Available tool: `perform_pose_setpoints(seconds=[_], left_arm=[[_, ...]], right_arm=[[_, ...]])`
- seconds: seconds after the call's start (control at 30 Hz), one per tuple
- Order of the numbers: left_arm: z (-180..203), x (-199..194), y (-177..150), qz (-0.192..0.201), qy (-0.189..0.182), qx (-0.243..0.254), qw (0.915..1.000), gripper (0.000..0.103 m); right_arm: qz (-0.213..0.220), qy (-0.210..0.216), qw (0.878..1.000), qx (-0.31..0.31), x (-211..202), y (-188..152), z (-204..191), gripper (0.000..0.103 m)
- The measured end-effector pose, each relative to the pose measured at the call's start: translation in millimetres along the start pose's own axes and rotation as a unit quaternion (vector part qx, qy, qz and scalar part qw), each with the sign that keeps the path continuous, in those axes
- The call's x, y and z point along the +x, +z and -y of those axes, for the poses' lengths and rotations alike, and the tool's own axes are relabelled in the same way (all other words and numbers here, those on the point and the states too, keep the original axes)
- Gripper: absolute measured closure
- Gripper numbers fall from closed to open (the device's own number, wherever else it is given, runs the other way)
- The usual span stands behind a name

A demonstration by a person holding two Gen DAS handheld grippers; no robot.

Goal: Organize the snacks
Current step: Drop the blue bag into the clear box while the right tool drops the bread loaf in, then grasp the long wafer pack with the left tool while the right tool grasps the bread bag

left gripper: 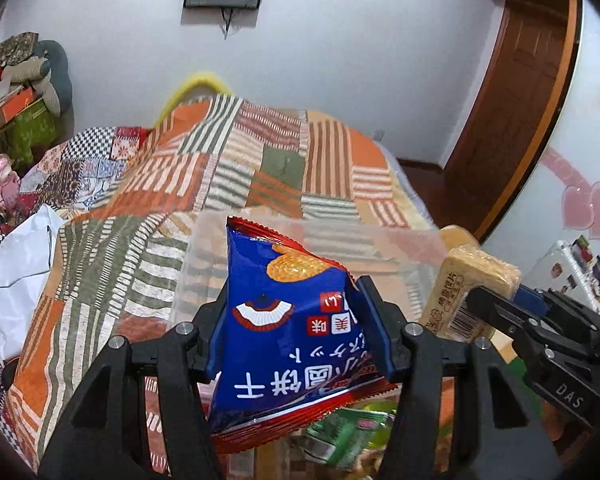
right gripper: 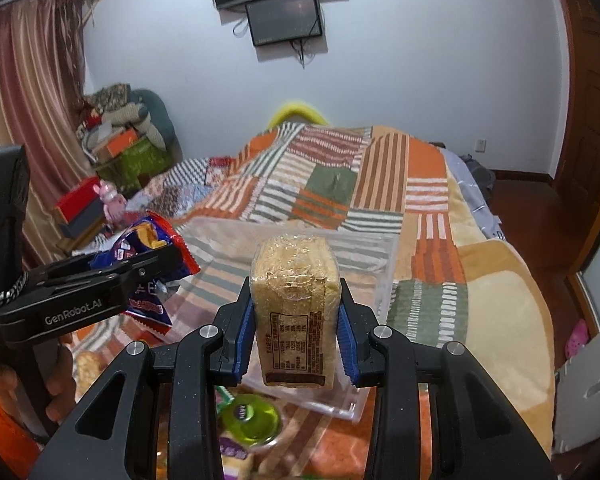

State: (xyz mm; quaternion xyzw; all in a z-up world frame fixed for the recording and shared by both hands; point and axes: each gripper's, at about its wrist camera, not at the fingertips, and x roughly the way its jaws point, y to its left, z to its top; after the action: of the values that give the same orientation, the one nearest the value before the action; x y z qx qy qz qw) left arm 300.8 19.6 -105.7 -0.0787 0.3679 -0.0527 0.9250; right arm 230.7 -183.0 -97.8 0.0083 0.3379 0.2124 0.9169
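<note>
Left claw (left gripper: 296,328) pinching one blue packet (left gripper: 288,320); right claw (right gripper: 296,336) pinching one cracker block (right gripper: 294,304).

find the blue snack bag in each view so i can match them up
Left wrist view: the blue snack bag fills the lower centre, clamped in the left gripper.
Right wrist view: the same bag sits at the left edge, held by the left gripper reaching in from the side.
Shared landmark: the clear plastic bin on the bed, just beyond the bag in both views.

Blue snack bag (left gripper: 296,320) — tan wrapped bar (right gripper: 294,300)
</note>
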Motion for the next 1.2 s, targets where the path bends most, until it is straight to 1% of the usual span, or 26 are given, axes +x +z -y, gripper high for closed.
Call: perform_pose_setpoints(seconds=[0.13, 0.27, 0.47, 0.57, 0.67, 0.8, 0.87, 0.93, 1.0, 1.13, 1.2], left_arm=[[2, 18, -1, -0.023, 0.003, 0.015, 0.9996, 0.046], [-1, 26, -1, -0.034, -0.002, 0.012, 0.9993, 0.046], [-2, 22, -1, -0.029, -0.003, 0.017, 0.9994, 0.046], [-1, 16, -1, -0.027, -0.002, 0.018, 0.9995, 0.046], [-2, 5, -1, -0.021, -0.005, 0.014, 0.9997, 0.046], [-4, -18, -1, -0.007, -0.005, 0.017, 0.9998, 0.045], [-4, -29, -2, 0.001, -0.001, 0.022, 0.9998, 0.042], [-5, -43, -3, 0.01, 0.004, 0.028, 0.9995, 0.035], [-7, -57, -7, 0.02, 0.013, 0.035, 0.9991, 0.031], [-11, -80, -17, 0.026, 0.026, 0.05, 0.9981, 0.024], [-14, -90, -24, 0.026, 0.033, 0.057, 0.9975, 0.022]], right_arm=[[-0.026, 0.003, 1.0, -0.011, 15, -1, 0, 0.07], [-0.05, 0.017, 0.999, -0.009, 25, -6, -1, 0.07], [-0.071, 0.018, 0.997, -0.008, 32, -10, 1, 0.07], [-0.073, 0.019, 0.997, -0.004, 30, -10, -1, 0.066], [-0.064, 0.017, 0.998, -0.007, 22, -8, -3, 0.064], [-0.04, 0.011, 0.999, -0.014, 2, -3, -5, 0.055], [-0.029, 0.011, 0.999, -0.014, -8, 1, -6, 0.053], [-0.017, 0.011, 1.0, -0.013, -18, 2, -7, 0.048], [-0.005, 0.01, 1.0, -0.01, -30, 2, -7, 0.043], [0.014, 0.001, 1.0, -0.009, -48, -3, -10, 0.035], [0.019, -0.001, 1.0, -0.008, -56, -8, -11, 0.034]])
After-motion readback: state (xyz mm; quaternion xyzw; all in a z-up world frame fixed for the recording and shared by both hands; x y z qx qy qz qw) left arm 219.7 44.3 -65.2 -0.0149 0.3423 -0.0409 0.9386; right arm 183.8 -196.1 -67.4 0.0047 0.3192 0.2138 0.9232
